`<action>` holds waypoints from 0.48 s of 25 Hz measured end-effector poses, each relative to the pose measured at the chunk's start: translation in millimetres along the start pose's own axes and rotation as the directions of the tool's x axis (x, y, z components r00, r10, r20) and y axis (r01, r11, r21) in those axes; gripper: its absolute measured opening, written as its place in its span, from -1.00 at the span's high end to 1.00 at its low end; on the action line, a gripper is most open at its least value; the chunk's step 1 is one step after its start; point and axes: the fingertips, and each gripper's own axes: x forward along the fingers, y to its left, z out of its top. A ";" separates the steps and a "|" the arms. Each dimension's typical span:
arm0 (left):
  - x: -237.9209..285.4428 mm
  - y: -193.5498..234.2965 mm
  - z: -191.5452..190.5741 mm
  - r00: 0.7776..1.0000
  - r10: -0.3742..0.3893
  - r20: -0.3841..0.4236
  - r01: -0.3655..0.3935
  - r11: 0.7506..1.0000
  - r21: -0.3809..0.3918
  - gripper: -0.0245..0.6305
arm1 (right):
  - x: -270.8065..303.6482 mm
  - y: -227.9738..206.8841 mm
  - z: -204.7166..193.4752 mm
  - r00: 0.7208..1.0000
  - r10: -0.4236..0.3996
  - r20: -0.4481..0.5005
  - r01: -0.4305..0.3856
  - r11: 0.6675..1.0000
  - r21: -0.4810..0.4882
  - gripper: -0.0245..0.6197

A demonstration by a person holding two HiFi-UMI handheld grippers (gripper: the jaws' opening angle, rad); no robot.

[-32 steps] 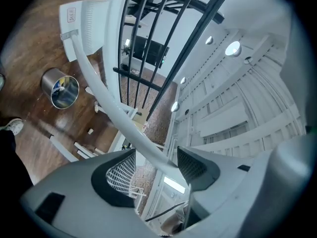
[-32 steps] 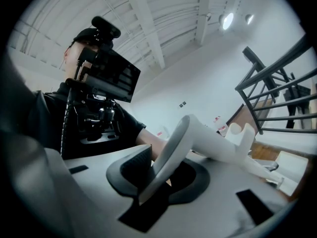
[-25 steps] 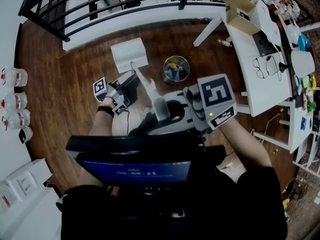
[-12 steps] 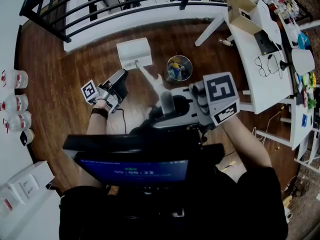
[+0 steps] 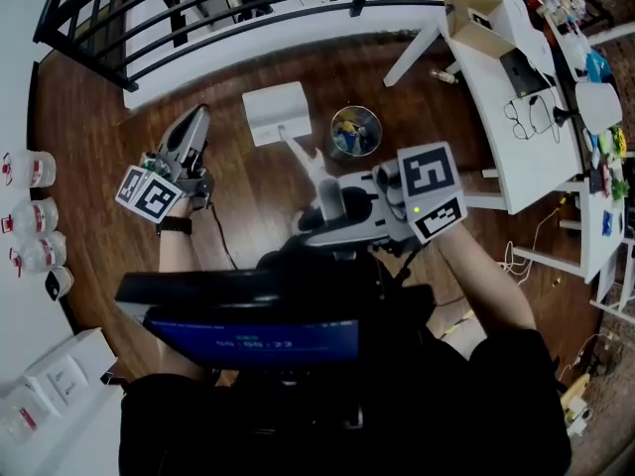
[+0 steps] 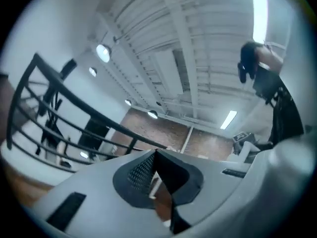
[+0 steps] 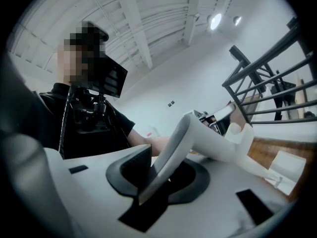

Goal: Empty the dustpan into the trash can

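Observation:
The white dustpan (image 5: 277,112) hangs low over the wood floor, just left of the small round trash can (image 5: 354,133), which holds colourful scraps. Its long white handle (image 5: 308,167) runs back into my right gripper (image 5: 325,209), which is shut on it. In the right gripper view the handle (image 7: 174,145) crosses between the pads of that gripper (image 7: 151,180), and the pan (image 7: 285,168) shows at the lower right. My left gripper (image 5: 194,119) is raised at the left, apart from the dustpan. Its jaws have just been closing with nothing between them, and they now meet, shut and empty (image 6: 155,155).
A black railing (image 5: 198,28) runs along the far side of the floor. A white table (image 5: 526,117) with boxes and cables stands at the right. Several jars (image 5: 25,216) line the left edge. A dark screen (image 5: 253,330) hangs at the person's chest.
My left gripper has come away from the dustpan, risen to the left, rolled over and closed. The dustpan has shifted slightly right, toward the trash can.

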 end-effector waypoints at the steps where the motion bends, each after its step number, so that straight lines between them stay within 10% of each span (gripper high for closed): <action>1: -0.7 -3.4 11.1 1.000 0.026 0.011 -0.027 0.995 0.091 0.92 | -1.0 -1.1 -2.9 1.000 -0.004 0.000 0.004 1.000 0.005 0.61; 6: -8.1 -27.9 55.5 0.991 0.075 0.108 -0.102 0.956 0.276 0.92 | -6.2 -4.2 -19.7 1.000 -0.009 -0.006 0.010 0.999 0.032 0.61; 12: -11.5 -70.2 52.3 0.998 0.065 0.009 -0.064 0.910 0.410 0.92 | -15.7 -1.5 -51.8 1.000 0.008 -0.008 -0.008 0.998 0.068 0.61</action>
